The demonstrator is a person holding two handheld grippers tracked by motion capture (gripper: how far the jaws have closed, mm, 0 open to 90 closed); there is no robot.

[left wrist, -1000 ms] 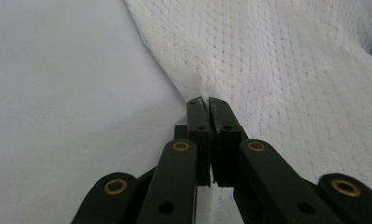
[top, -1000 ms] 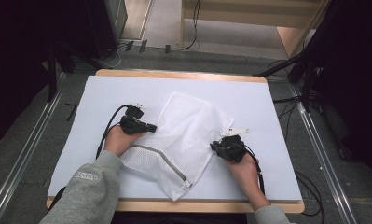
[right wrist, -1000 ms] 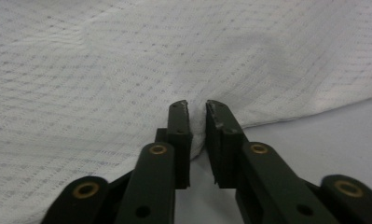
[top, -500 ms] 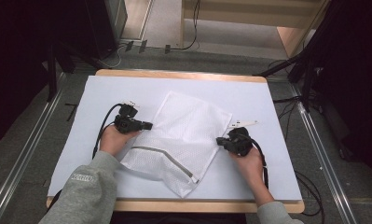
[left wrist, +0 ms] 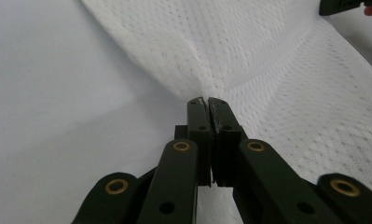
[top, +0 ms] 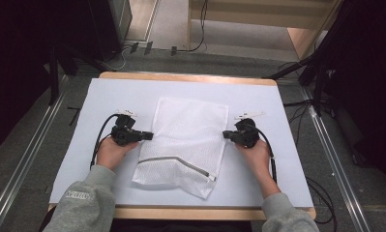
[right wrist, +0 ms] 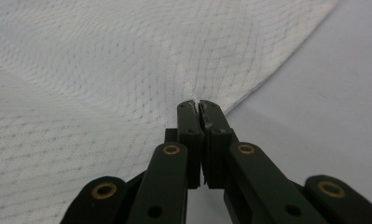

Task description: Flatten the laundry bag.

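A white mesh laundry bag (top: 188, 128) lies flat in the middle of the pale table mat (top: 277, 159), with a grey zipper (top: 181, 162) across its near end. My left gripper (top: 151, 136) is shut on the bag's left edge, and the mesh bag (left wrist: 277, 65) puckers at the closed left gripper (left wrist: 208, 100) tips. My right gripper (top: 225, 135) is shut on the right edge. In the right gripper view the mesh bag (right wrist: 104, 70) is pinched at its hem by the right gripper (right wrist: 197, 103). The bag is stretched between the two.
The mat covers a wooden table (top: 185, 77). Black cables (top: 101, 133) trail from both grippers along the forearms. Metal rails (top: 31, 159) run along the floor on either side, and dark stands and cables (top: 321, 82) crowd the far right.
The bag lay diagonally and now sits square to the table, pulled flatter. Both hands moved apart, the right one outward and away from the person, the left one slightly leftward.
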